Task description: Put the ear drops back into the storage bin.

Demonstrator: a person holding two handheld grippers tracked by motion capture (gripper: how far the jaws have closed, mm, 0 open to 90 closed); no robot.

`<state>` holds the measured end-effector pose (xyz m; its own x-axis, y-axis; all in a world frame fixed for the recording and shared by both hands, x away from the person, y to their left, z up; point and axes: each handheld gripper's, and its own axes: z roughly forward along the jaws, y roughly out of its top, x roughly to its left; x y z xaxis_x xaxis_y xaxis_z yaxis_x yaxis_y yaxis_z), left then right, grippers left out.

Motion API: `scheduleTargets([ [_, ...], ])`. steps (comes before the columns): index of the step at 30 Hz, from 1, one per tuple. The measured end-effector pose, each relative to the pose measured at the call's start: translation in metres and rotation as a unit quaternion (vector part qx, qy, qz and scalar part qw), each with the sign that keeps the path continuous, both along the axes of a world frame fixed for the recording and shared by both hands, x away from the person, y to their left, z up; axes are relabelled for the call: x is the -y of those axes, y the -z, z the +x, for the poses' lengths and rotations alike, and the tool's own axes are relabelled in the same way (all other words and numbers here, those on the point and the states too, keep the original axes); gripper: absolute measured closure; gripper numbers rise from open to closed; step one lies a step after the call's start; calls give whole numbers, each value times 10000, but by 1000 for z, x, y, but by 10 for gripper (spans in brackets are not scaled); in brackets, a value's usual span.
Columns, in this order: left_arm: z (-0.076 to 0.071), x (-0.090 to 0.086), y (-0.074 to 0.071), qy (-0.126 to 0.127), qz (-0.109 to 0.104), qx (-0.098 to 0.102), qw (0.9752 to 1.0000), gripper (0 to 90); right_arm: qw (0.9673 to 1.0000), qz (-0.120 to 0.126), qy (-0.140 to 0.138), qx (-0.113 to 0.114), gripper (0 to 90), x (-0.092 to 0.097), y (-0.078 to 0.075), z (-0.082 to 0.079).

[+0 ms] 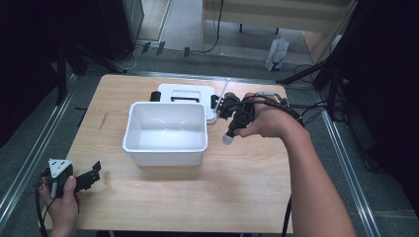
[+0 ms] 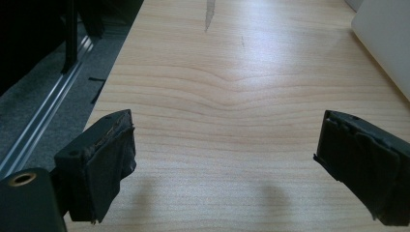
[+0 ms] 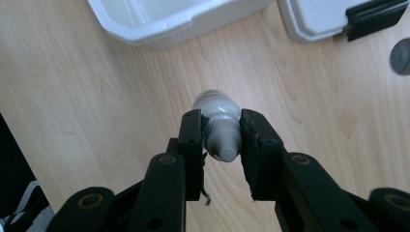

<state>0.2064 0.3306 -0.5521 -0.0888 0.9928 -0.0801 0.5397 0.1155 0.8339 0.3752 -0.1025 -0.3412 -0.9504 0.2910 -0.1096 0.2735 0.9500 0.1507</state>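
Note:
A small white bottle with a grey cap is clamped between the jaws of my right gripper, held above the wooden table just right of the white tub. In the high view the bottle pokes down out of the right gripper. The tub stands open and looks empty. Its white lid with black clips lies flat behind it. My left gripper rests at the table's front left corner with its jaws wide apart, and its own view has only bare wood between them.
The wooden table has bare surface in front and to the right of the tub. A dark round object lies near the lid. Metal rails run along both sides of the table; a white bag stands on the floor beyond.

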Motion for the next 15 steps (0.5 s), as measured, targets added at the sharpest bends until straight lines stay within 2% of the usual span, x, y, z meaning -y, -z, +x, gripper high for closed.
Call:
scheduleTargets([
  [7,0,0,0,6,-6,3,10000,76,9996,-13,-287,6,724,-22,-18,-1],
  [15,0,0,0,0,-26,4,10000,76,9990,-10,-445,65,724,-41,-32,0],
])
